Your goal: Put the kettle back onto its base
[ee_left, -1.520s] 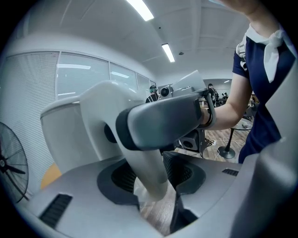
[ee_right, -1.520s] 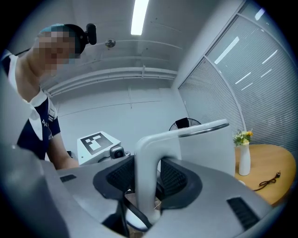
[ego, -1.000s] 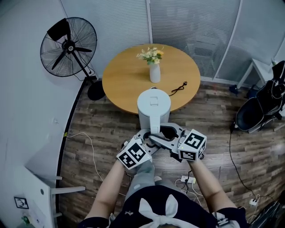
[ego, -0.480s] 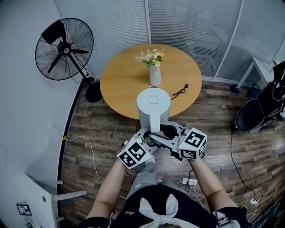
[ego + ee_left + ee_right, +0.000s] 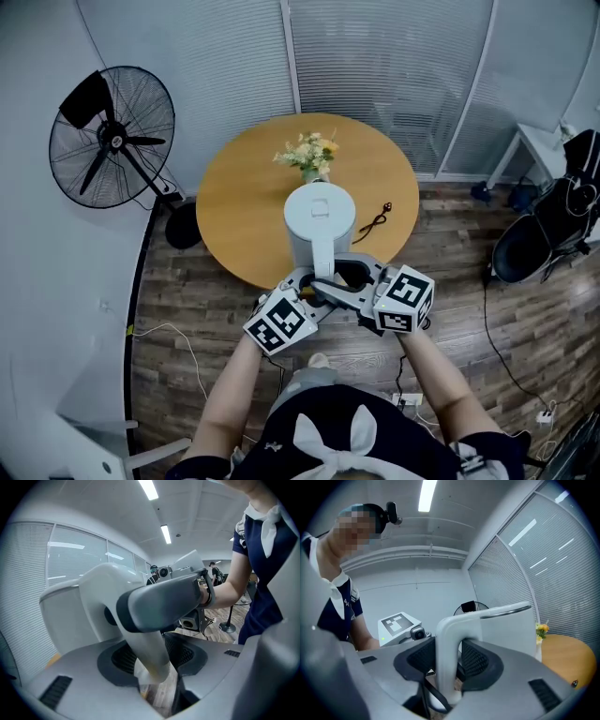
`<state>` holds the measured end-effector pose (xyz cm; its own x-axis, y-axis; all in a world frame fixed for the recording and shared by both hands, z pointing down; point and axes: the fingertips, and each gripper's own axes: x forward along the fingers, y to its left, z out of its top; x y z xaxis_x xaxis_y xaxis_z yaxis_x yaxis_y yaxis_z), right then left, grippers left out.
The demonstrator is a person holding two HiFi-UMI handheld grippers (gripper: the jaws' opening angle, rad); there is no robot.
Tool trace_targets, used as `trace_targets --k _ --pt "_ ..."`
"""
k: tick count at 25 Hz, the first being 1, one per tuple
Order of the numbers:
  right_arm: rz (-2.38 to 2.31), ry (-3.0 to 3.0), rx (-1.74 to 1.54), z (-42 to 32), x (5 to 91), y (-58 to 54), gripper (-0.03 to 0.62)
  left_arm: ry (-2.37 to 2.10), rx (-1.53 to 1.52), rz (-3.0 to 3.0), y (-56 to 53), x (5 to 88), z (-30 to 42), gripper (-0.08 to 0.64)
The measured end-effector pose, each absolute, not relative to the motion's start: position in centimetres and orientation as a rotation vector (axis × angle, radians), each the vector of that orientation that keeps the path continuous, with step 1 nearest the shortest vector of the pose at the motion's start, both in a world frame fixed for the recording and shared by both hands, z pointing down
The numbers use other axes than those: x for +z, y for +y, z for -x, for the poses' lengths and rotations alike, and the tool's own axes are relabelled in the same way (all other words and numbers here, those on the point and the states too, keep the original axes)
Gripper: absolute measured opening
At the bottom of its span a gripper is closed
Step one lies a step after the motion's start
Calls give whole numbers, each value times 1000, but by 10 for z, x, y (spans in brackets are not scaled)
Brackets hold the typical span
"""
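Note:
The white kettle hangs upright in the air over the near edge of the round wooden table. Both grippers hold its handle from my side. The left gripper is shut on the lower part of the kettle handle, with the kettle body to its left. The right gripper is shut on the handle a little higher, and the kettle body stands beyond it. No kettle base shows in any view.
A white vase of flowers stands mid-table just behind the kettle. A black cord lies on the table to the right. A standing fan is at the left, a black chair at the right, and cables lie on the wooden floor.
The kettle and both grippers have moved forward toward the table; the kettle now overlaps the tabletop's near edge. Both grips on the handle are unchanged.

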<state>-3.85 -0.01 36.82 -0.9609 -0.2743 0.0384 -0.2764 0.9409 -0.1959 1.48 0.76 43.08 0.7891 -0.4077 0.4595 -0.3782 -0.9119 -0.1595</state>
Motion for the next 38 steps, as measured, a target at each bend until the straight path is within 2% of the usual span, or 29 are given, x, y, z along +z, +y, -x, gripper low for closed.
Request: trace_targets --k 10,20,38 --pt "-528 -3074 267 64 366 -85 179 559 -732 2897 -77 429 10 192" --pt "-598 -3039 330 70 381 -115 178 489 -719 2938 -101 442 15 195" --pt "-450 -3021 362 41 399 -156 178 606 -773 2937 -145 460 -15 198"
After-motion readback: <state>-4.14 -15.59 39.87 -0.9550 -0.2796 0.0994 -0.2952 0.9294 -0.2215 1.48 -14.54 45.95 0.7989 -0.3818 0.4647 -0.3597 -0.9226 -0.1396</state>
